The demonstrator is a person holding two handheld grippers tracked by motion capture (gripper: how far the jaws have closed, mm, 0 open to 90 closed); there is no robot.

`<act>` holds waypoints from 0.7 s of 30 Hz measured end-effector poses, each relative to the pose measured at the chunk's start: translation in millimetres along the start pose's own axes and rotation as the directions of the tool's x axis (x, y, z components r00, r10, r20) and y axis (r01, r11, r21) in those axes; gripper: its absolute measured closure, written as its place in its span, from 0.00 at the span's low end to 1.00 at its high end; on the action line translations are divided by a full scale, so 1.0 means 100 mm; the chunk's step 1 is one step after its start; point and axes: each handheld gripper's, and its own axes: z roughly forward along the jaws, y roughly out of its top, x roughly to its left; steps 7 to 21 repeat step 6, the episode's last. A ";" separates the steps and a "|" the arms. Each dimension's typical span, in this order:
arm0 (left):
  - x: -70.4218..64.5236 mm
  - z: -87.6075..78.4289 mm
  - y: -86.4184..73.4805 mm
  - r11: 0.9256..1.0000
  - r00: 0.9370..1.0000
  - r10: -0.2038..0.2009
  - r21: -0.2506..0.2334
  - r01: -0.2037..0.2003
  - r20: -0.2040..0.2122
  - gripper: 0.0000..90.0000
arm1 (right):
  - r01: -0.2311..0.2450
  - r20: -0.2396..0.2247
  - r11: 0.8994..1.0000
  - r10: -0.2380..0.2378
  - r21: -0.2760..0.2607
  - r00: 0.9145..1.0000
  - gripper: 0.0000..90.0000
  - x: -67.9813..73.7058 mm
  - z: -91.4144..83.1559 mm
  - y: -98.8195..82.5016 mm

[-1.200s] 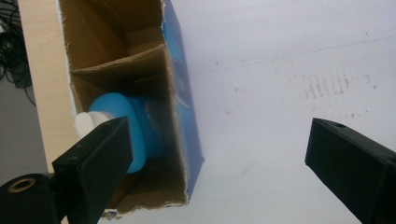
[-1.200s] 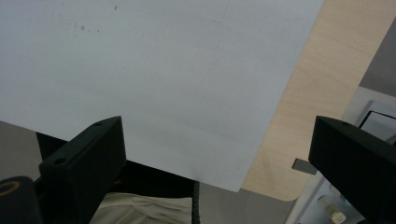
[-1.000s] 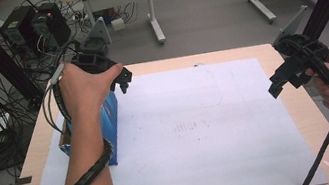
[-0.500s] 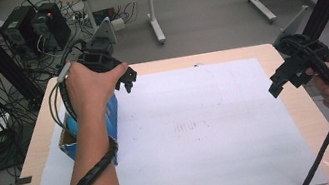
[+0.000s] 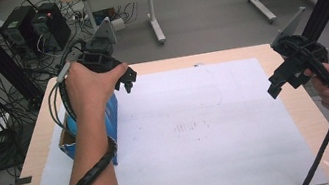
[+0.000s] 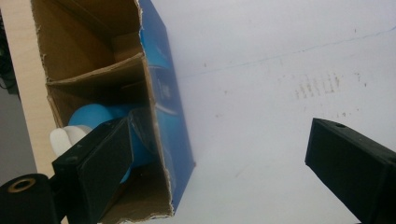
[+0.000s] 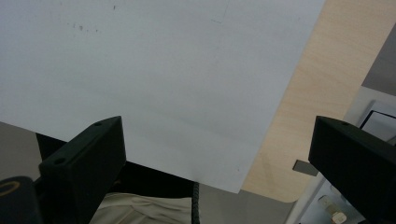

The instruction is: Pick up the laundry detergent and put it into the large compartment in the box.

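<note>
Left gripper [image 6: 224,172], jaws spread and empty, above the open blue box [image 6: 161,93]. Lower 1 jaw inside, straddling the blue object [image 6: 93,116]. Right gripper [image 5: 284,77] hangs apart, also spread.

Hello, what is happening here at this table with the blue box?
A person holds a two-jaw gripper in each hand over a table covered with white paper. The left gripper hangs open above an open blue cardboard box at the table's left side; a blue and white object lies inside the box. Nothing is gripped yet. The right gripper is also open, held in the air near the table's right edge, away from the box.
</note>
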 end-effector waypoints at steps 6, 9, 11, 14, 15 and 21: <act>0.00 0.00 -0.01 1.000 1.000 0.004 0.001 -0.004 0.002 0.09 | 0.002 0.000 1.000 -0.002 -0.001 1.000 0.04 0.01 0.01 -0.01; 0.00 0.00 -0.01 1.000 1.000 0.004 0.001 -0.004 0.002 0.09 | 0.002 0.000 1.000 -0.002 -0.001 1.000 0.04 0.01 0.01 -0.01; 0.00 0.00 -0.01 1.000 1.000 0.004 0.001 -0.004 0.002 0.09 | 0.002 0.000 1.000 -0.002 -0.001 1.000 0.04 0.01 0.01 -0.01; 0.00 0.00 -0.01 1.000 1.000 0.004 0.001 -0.004 0.002 0.09 | 0.002 0.000 1.000 -0.002 -0.001 1.000 0.04 0.01 0.01 -0.01; 0.00 0.00 -0.01 1.000 1.000 0.004 0.001 -0.004 0.002 0.09 | 0.002 0.000 1.000 -0.002 -0.001 1.000 0.04 0.01 0.01 -0.01; 0.00 0.00 -0.01 1.000 1.000 0.004 0.001 -0.004 0.002 0.09 | 0.002 0.000 1.000 -0.002 -0.001 1.000 0.04 0.01 0.01 -0.01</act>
